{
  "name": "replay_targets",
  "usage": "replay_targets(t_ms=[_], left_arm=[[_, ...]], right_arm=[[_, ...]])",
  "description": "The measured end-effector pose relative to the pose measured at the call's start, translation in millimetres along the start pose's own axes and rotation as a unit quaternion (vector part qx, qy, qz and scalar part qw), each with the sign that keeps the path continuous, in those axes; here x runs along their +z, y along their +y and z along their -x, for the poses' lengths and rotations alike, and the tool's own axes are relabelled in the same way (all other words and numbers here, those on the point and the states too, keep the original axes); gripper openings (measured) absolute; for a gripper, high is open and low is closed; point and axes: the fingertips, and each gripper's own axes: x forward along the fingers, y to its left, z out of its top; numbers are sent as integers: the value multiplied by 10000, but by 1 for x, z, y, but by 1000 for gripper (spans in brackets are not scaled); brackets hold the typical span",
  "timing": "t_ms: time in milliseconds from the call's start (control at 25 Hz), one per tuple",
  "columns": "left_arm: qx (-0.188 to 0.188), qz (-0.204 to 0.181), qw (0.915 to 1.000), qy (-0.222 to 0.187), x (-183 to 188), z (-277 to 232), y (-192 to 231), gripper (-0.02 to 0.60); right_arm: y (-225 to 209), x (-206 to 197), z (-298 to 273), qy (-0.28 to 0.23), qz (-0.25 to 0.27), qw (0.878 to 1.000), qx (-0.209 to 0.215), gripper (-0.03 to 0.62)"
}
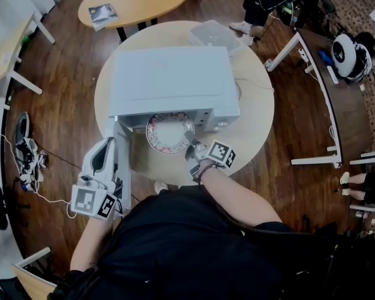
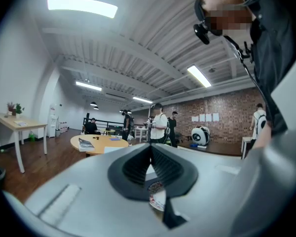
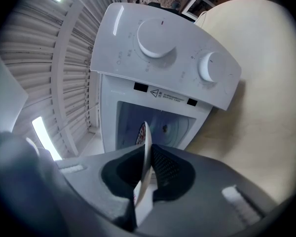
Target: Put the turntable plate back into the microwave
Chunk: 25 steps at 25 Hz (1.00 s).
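Nearest of all, a black top [image 1: 194, 242] is seen filling the bottom of the head view, and both arms are stretched out from it towards the microwave [image 1: 172, 80], which is set on a round table [image 1: 256, 124]. Over on the right, the right gripper [image 1: 190, 145] is brought up to the oven's mouth, and the plate [image 1: 167, 132] is pinched at its near rim. It's white with a patterned red border, and it is held about level, its far part under the oven's roof and its near part out over the table. In the right gripper view it's confirmed: the plate [image 3: 146, 147] is seen edge-on, clamped between the two dark pads of the right gripper [image 3: 147, 167], and the open cavity is seen just beyond it. Two knobs [image 3: 156, 38] are shown on the microwave's [image 3: 138, 98] control panel. The door [image 1: 122, 161] is swung wide open towards the person, and the left gripper [image 1: 109, 141] is held just beside it, on its outer side; contact with the door cannot be told. In the left gripper view the left gripper [image 2: 151, 157] is shown with its pads pressed together at the tips, and nothing gripped can be made out. Further back, a second table [image 1: 134, 2] is seen.
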Motion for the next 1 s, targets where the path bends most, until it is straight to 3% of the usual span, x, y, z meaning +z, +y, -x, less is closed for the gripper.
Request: replay_targets(t_ms=[440,1000], left_arm=[[237,-59,9997,90,-2,0,9,5],[149,54,9997,201,-4,1,9,5]], right_arm=[[-3,1,-20,75,-8,10000,-38,20],[-7,2,-33,-74,-66,9998,-147,20]])
